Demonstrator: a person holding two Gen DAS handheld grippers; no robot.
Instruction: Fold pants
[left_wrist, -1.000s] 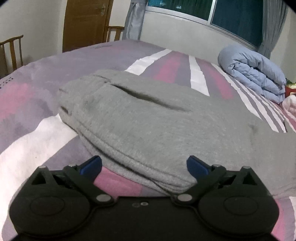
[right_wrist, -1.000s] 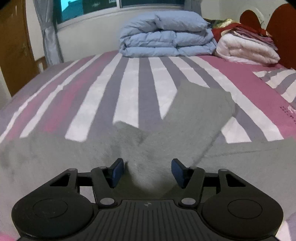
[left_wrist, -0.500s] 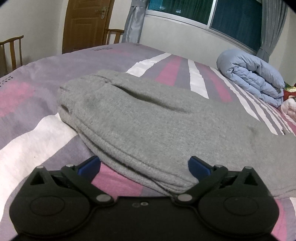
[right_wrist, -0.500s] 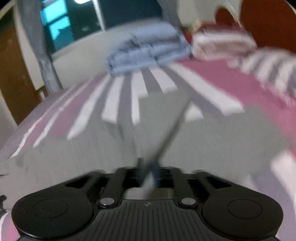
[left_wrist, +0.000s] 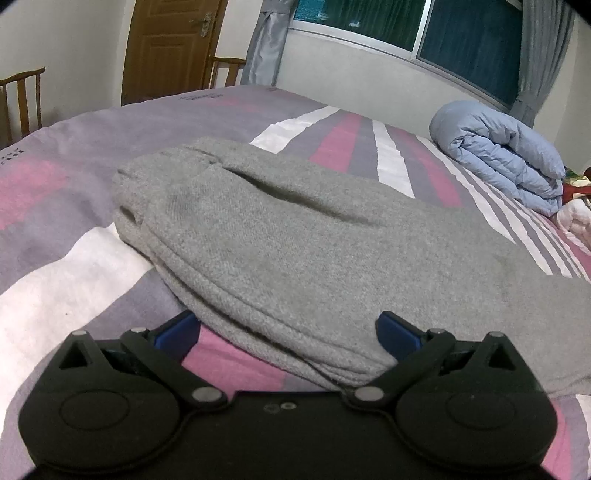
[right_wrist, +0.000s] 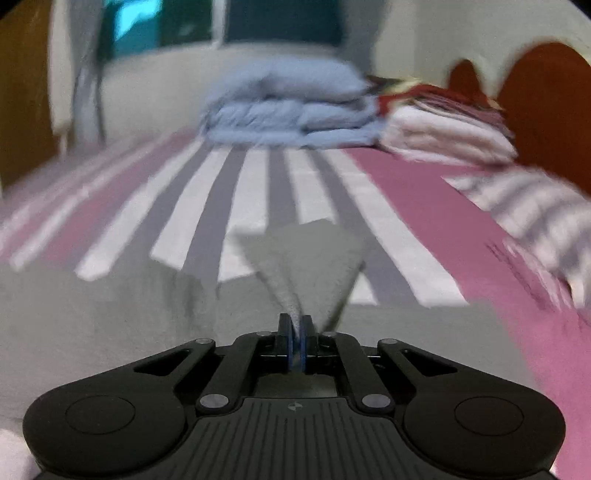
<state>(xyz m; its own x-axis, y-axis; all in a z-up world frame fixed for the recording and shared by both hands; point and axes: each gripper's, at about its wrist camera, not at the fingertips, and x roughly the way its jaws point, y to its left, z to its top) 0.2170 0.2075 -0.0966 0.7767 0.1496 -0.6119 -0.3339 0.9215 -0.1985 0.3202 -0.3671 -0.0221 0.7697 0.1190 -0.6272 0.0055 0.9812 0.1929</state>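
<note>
Grey sweatpants lie on the striped bed, waistband end toward the door. My left gripper is open, its blue pads on either side of the thick near edge of the pants. In the right wrist view my right gripper is shut on a pinch of a grey pant leg, which rises as a ridge from the jaws. The rest of the pants spreads to the left below it. This view is motion-blurred.
The bed has a pink, purple and white striped sheet. A folded blue duvet lies by the window, also in the right wrist view, beside a white and red blanket pile. Wooden headboard, door, chairs.
My right gripper closed on the pant leg and lifted it, with the view swinging. My left gripper stayed open and dropped slightly closer to the pants' edge.
</note>
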